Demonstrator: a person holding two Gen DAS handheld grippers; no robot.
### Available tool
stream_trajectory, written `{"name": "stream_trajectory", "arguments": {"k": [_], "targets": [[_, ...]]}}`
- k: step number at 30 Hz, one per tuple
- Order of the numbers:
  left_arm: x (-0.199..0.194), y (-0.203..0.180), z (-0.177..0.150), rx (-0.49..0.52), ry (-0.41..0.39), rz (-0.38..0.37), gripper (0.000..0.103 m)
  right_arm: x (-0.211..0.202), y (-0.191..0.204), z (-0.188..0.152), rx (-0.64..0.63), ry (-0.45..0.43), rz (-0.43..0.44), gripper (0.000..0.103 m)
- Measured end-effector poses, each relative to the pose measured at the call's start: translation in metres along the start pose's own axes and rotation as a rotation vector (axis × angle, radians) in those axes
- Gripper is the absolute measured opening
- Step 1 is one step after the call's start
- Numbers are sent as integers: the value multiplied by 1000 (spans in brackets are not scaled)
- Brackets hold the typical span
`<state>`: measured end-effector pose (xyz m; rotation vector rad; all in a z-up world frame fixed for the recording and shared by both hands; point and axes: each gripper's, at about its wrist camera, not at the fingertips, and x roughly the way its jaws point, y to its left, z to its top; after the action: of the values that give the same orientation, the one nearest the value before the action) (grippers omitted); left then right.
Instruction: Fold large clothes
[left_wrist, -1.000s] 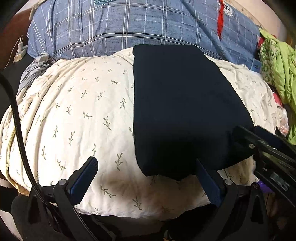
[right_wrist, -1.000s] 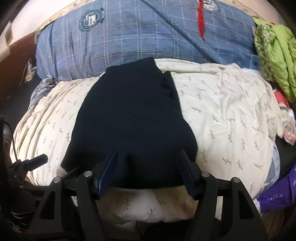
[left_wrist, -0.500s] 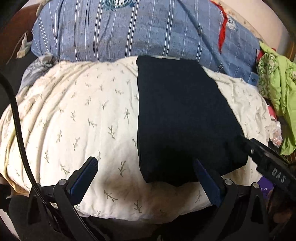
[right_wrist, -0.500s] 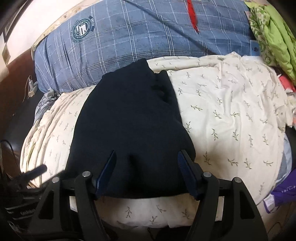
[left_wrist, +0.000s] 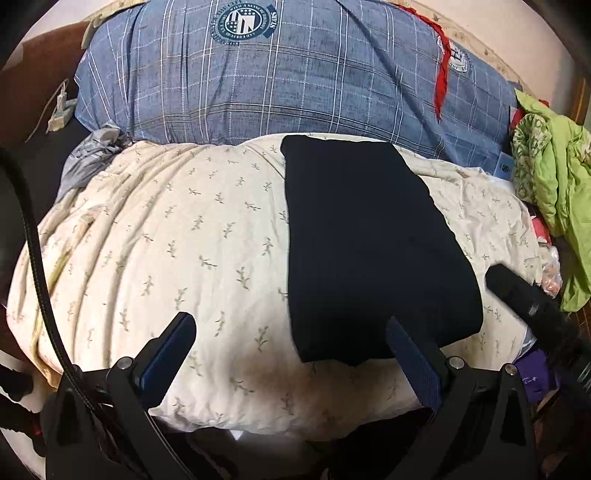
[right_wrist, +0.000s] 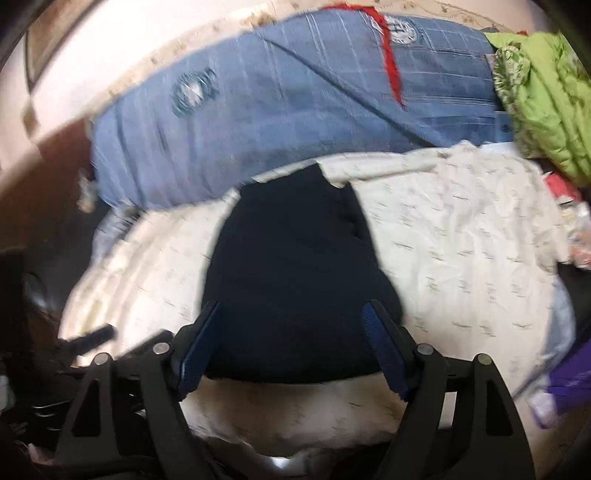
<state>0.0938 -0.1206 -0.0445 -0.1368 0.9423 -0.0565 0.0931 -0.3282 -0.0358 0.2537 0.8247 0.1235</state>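
Note:
A dark navy garment, folded into a long rectangle, lies flat on a cream leaf-print quilt. It also shows in the blurred right wrist view. My left gripper is open and empty, held back above the quilt's near edge, with the garment's near end by its right finger. My right gripper is open and empty, just before the garment's near end. Its finger shows in the left wrist view at the right.
A blue plaid duvet with a crest logo is piled behind the quilt. Green clothes lie heaped at the right. A black cable hangs at the left. A purple item sits at the quilt's right front corner.
Both grippers have pulled back and risen from the folded garment, staying open. The right wrist view has tilted and blurs with motion. The garment has not moved.

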Motion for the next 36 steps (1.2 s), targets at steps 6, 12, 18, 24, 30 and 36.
{"name": "stream_trajectory", "arguments": {"k": [6, 12, 18, 24, 30, 36], "targets": [[-16, 20, -1, -40, -25, 1, 103, -22, -11, -3, 213, -135, 269, 78], [-29, 14, 3, -19, -33, 8, 103, -31, 6, 0, 172, -94, 88, 80], [-50, 6, 4, 6, -10, 53, 103, -46, 25, -4, 56, 37, -172, 80], [-73, 11, 4, -14, -6, 4, 103, -64, 48, -3, -26, 92, -263, 80], [-87, 15, 3, -19, -9, -4, 103, -76, 63, 0, -48, 72, -250, 81], [-88, 24, 0, -38, 5, 33, 103, -75, 71, -2, -63, 78, -257, 81]]}}
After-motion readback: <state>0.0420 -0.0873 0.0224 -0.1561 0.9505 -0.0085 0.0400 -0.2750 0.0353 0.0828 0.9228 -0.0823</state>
